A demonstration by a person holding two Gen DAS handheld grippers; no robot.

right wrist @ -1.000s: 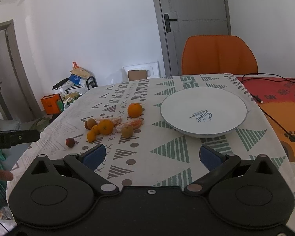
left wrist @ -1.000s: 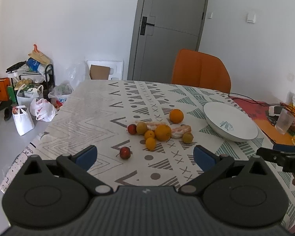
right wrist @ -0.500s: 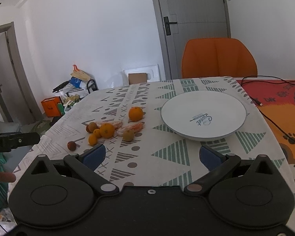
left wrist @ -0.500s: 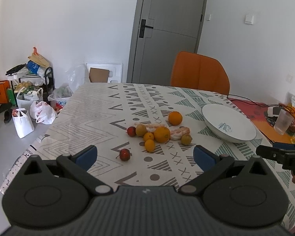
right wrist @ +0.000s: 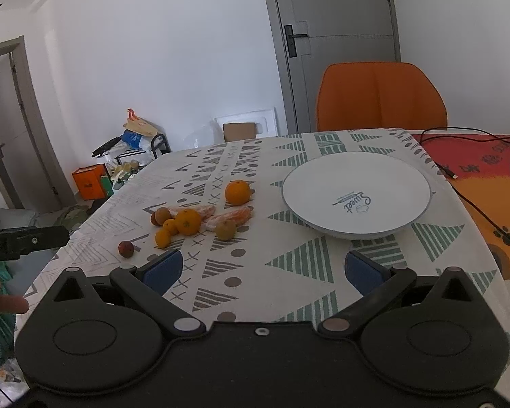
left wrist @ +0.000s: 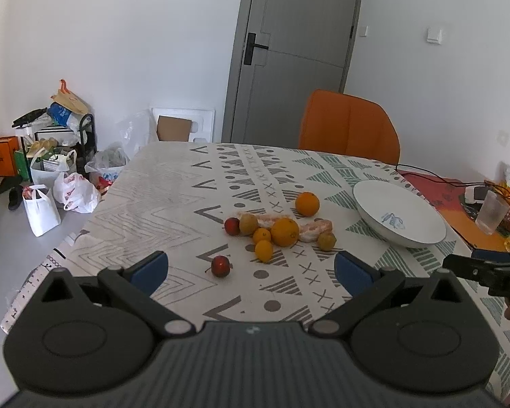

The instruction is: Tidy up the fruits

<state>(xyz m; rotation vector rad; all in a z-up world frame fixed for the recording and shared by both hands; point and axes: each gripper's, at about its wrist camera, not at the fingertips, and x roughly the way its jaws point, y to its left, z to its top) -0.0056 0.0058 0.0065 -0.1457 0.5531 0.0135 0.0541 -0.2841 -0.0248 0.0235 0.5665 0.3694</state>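
Observation:
A cluster of fruit lies mid-table: a large orange (left wrist: 284, 231), a second orange (left wrist: 307, 203) set apart behind it, small yellow citrus (left wrist: 264, 250), brownish round fruits (left wrist: 326, 240), peeled orange segments (left wrist: 315, 228) and two small red fruits (left wrist: 220, 265). An empty white plate (left wrist: 399, 218) sits to the right of it; it also shows in the right wrist view (right wrist: 356, 196). My left gripper (left wrist: 251, 268) is open and empty, short of the nearest red fruit. My right gripper (right wrist: 261, 268) is open and empty, near the table's front, between the fruit (right wrist: 188, 221) and the plate.
An orange chair (left wrist: 349, 127) stands at the table's far side. Cables (right wrist: 472, 204) cross a red mat (right wrist: 482, 163) to the right. A plastic cup (left wrist: 491, 212) and bottles stand at the far right. Bags and boxes (left wrist: 51, 183) clutter the floor on the left.
Both grippers have drawn back and risen slightly, so the fruit and plate look a little farther away. Both stay open. Nothing on the table has moved.

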